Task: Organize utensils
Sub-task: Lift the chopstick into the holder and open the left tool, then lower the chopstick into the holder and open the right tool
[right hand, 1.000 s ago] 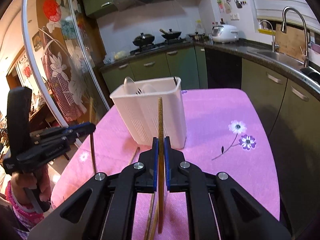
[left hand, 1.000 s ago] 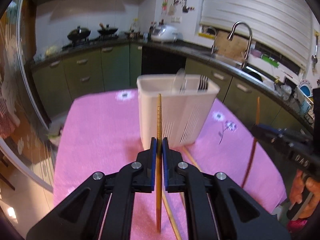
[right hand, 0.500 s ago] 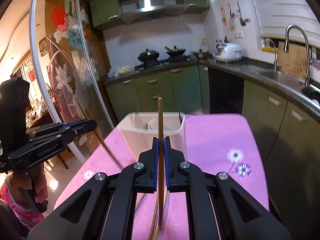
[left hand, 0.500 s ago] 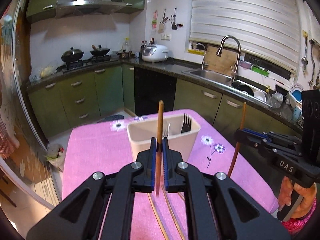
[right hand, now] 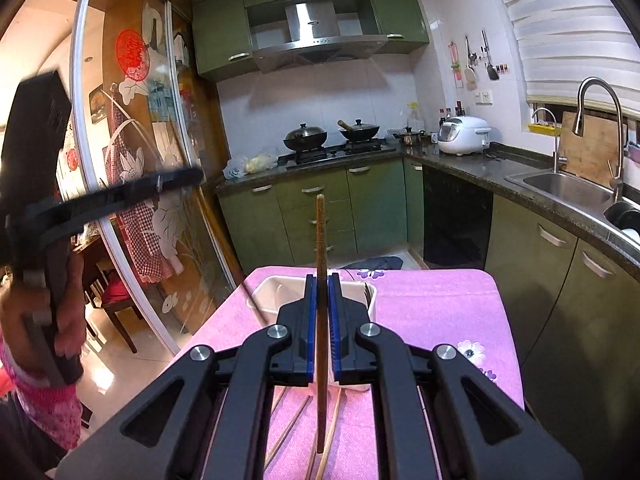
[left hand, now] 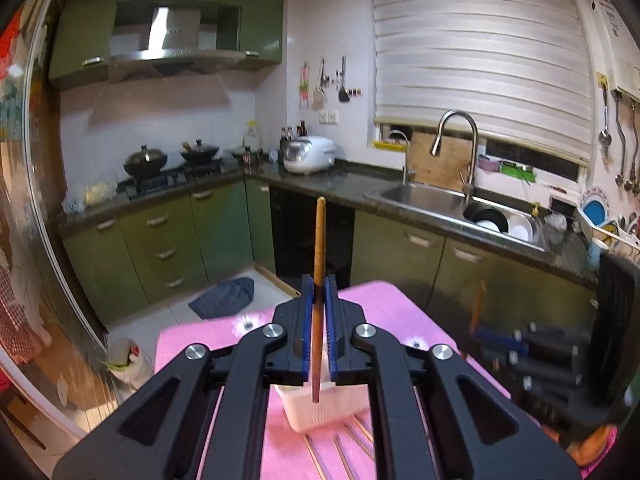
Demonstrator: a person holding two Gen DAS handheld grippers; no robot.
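Observation:
My left gripper (left hand: 319, 286) is shut on a wooden chopstick (left hand: 319, 240) held upright, its lower tip hanging over the white utensil holder (left hand: 320, 412). My right gripper (right hand: 321, 284) is shut on another wooden chopstick (right hand: 321, 236), also upright, just in front of the holder (right hand: 272, 294) on the pink tablecloth (right hand: 432, 304). The holder has a spoon and a fork in it. The left gripper also shows blurred at the left of the right wrist view (right hand: 120, 196), its chopstick slanting down toward the holder. The right gripper shows blurred at the right of the left wrist view (left hand: 532, 356).
Several loose chopsticks (right hand: 292, 428) lie on the cloth in front of the holder, also in the left wrist view (left hand: 344, 452). Green kitchen cabinets (right hand: 320, 208), a stove and a sink (left hand: 432, 196) lie beyond the table. A glass sliding door (right hand: 132, 160) stands left.
Both grippers have risen with their chopsticks and tilted up, so the holder sits lower in both views. The left gripper has moved over the holder.

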